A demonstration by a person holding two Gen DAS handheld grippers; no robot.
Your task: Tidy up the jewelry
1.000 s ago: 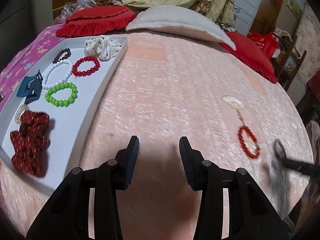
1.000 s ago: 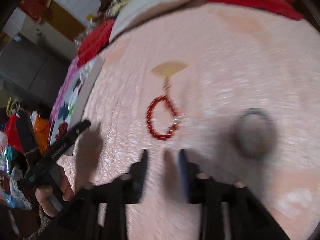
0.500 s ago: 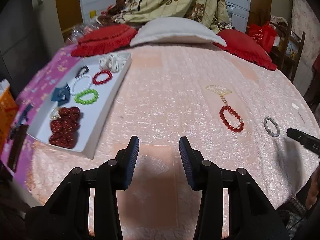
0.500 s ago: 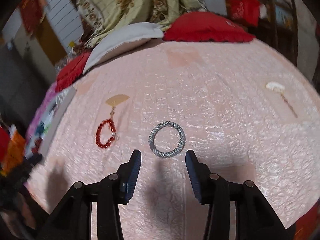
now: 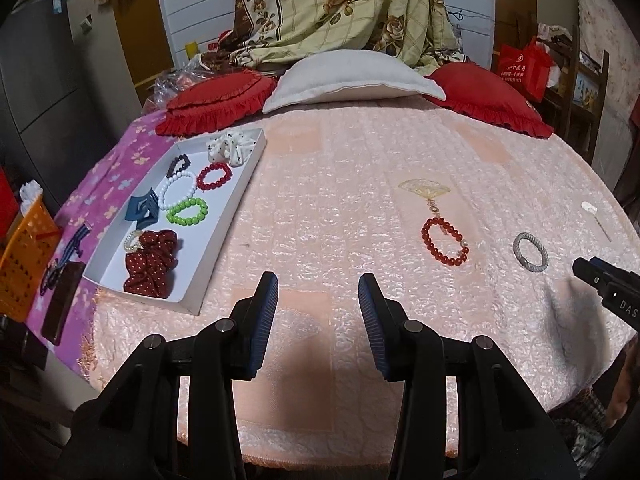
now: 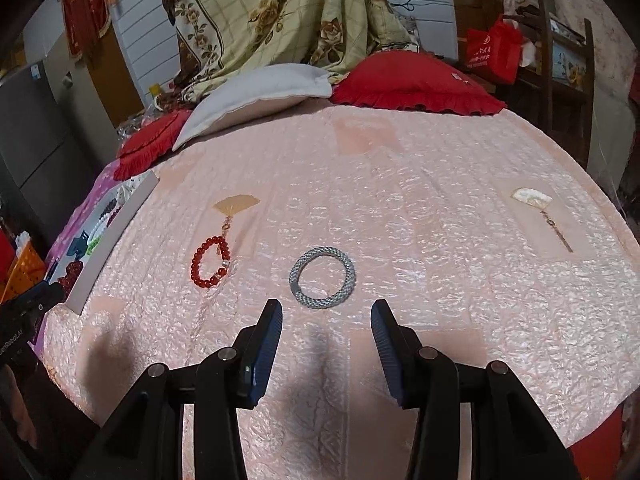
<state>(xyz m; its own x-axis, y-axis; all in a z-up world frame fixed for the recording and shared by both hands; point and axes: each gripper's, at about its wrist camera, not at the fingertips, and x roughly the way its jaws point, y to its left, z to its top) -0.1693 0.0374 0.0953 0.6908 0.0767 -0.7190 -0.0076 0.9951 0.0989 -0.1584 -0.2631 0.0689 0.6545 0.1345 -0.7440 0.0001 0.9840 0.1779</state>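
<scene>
My right gripper (image 6: 326, 316) spread wide just short of grey bangle (image 6: 322, 277), left gripper (image 5: 318, 294) likewise spread and empty, white tray (image 5: 224, 224) far left.

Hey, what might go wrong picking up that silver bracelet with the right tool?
The silver bracelet lies flat on the soft quilted bedspread, so the open right tool may pinch fabric or slide off it. The red bead bracelet with its fan charm lies close by and could get nudged.

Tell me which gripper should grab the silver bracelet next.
Right. The right gripper is open and lined up just short of the silver bracelet. The left gripper, also open, faces bare bedspread, with the bracelet far off to its right.
</scene>
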